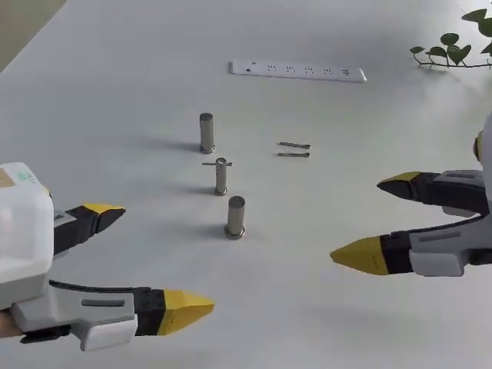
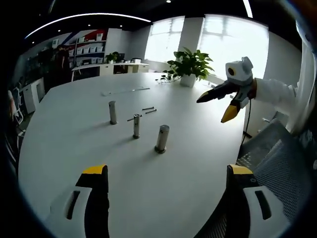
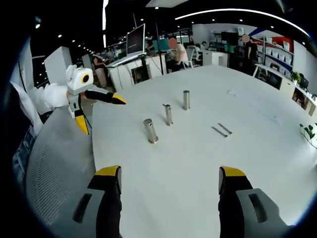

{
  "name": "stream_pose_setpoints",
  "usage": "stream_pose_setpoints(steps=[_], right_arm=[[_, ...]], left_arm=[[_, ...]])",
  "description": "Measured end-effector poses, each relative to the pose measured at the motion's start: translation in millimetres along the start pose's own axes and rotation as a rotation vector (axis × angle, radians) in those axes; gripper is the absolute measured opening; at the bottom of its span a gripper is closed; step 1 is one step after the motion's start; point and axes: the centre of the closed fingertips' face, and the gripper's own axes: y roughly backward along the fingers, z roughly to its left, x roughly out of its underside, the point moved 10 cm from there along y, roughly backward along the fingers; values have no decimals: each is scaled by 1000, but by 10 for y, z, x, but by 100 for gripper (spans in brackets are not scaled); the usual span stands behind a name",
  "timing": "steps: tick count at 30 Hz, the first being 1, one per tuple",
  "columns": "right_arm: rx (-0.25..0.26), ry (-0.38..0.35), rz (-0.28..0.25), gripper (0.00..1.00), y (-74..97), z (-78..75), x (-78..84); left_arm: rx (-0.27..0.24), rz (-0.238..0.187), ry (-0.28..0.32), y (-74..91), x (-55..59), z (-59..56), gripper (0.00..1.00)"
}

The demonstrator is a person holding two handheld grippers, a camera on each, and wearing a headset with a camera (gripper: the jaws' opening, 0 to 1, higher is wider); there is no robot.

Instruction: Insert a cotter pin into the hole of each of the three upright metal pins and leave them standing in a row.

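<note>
Three upright metal pins stand in a row on the white table: the far pin (image 1: 207, 132), the middle pin (image 1: 221, 176) with a cotter pin (image 1: 217, 163) through its top, and the near pin (image 1: 235, 216). Two loose cotter pins (image 1: 294, 149) lie to their right. My left gripper (image 1: 157, 260) hovers open at the lower left, nothing between its yellow tips. My right gripper (image 1: 375, 221) hovers open at the right, also holding nothing. The pins show again in the left gripper view (image 2: 135, 125) and in the right gripper view (image 3: 168, 114).
A white power strip (image 1: 297, 71) lies at the far side of the table. A potted plant's leaves (image 1: 455, 48) reach in at the far right. A mesh chair (image 3: 59, 163) stands by the table's edge. People sit at desks in the background.
</note>
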Motion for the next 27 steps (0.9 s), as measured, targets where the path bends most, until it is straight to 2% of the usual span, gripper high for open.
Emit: stream_pose_setpoints(steps=[1, 6, 8, 11, 15, 21, 23, 27], right_arm=[[-11, 11, 27, 78, -32, -33, -12], [-63, 88, 88, 78, -165, -242, -150], [-91, 141, 110, 77, -218, -327, -217], [-133, 197, 154, 72, -300, -449, -284], [-164, 280, 203, 69, -434, -555, -382], [-210, 405, 326, 67, -652, -701, -485], [-204, 441, 358, 64, -730, -759, -504], [-182, 434, 334, 49, -858, -875, -582]], left_arm=[[0, 3, 6, 9, 15, 13, 99], [-4, 2, 30, 51, 57, 57, 99], [-29, -5, 46, 69, 67, 85, 99], [-33, 3, 44, 90, 82, 110, 99], [-45, 7, 40, 107, 99, 132, 99], [-55, -2, 82, 135, 141, 165, 99], [-57, 5, 90, 139, 148, 170, 99], [-61, -11, 97, 158, 131, 170, 99]])
